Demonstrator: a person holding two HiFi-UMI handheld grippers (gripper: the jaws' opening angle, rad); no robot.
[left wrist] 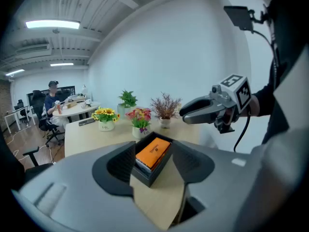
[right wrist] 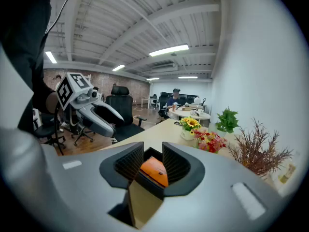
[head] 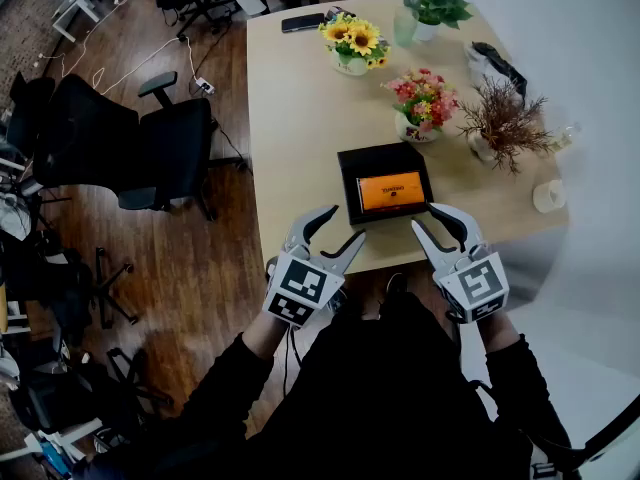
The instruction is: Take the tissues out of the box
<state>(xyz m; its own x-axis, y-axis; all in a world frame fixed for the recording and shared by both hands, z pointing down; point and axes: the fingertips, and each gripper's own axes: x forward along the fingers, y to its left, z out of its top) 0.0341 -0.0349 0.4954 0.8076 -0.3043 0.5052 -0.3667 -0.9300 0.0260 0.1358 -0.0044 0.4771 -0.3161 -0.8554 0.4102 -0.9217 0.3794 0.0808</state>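
A black open box (head: 386, 181) lies on the tan table (head: 300, 118) near its front edge, with an orange tissue pack (head: 391, 191) inside. The same box (left wrist: 150, 164) and orange pack (left wrist: 153, 151) show ahead of the left jaws, and the box (right wrist: 153, 182) with its pack (right wrist: 154, 171) ahead of the right jaws. My left gripper (head: 333, 234) hovers open at the box's front left. On the other side, at its front right, my right gripper (head: 438, 223) is open too, jaws closer together. Neither touches the box.
A sunflower pot (head: 353, 43), a pink flower pot (head: 423, 103), a dried-twig vase (head: 500, 123), a green plant (head: 435, 0), a phone (head: 302, 22) and a small white cup (head: 549, 196) stand on the table. A black office chair (head: 130, 143) stands left, on the wooden floor.
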